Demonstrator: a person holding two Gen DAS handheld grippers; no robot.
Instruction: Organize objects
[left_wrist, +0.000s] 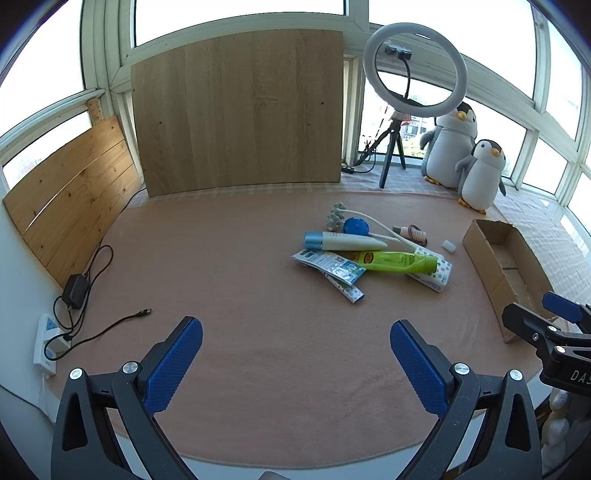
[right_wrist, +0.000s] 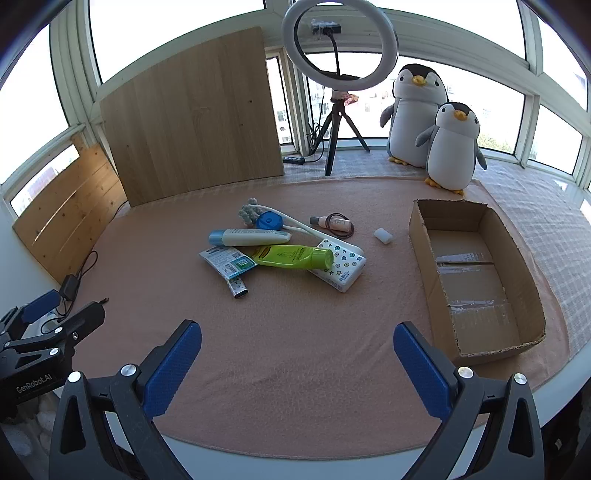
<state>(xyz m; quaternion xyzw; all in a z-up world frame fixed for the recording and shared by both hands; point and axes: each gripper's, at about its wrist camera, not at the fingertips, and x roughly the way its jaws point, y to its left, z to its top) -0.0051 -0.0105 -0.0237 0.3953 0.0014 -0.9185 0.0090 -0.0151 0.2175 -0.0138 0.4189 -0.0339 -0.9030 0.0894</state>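
Toiletries lie in a loose heap on the pink mat (right_wrist: 295, 332), well ahead of both grippers and touched by neither. Nearest the cameras, the left gripper (left_wrist: 295, 354) and the right gripper (right_wrist: 297, 356) hover low over the mat's near edge, each with its blue pads spread wide and nothing between them. From the right wrist view the heap sits ahead and slightly left of the right gripper; from the left wrist view it sits ahead and to the right of the left gripper. At the heap's near edge a foil sachet (right_wrist: 226, 260) lies over a small patterned tube (right_wrist: 238, 288). Just behind it the green bottle (right_wrist: 295, 257) rests tilted, its cap end on the tissue pack (right_wrist: 341, 267). Beyond the bottle lies a white tube (right_wrist: 249, 237) with a blue cap, then a blue round case (right_wrist: 268, 221) and a white forked massager (right_wrist: 295, 223) with a grey knobbed head. A small pink bottle (right_wrist: 332, 222) lies on a dark hair loop just right of these, and a small white block (right_wrist: 383, 235) sits apart, between heap and box. The cardboard box (right_wrist: 421, 236) stands open to the right of the heap, ahead-right of the right gripper, holding nothing. Farther back stand a wood board (right_wrist: 192, 118), a ring light (right_wrist: 340, 44) on a tripod and two plush penguins (right_wrist: 436, 125) against the windows.
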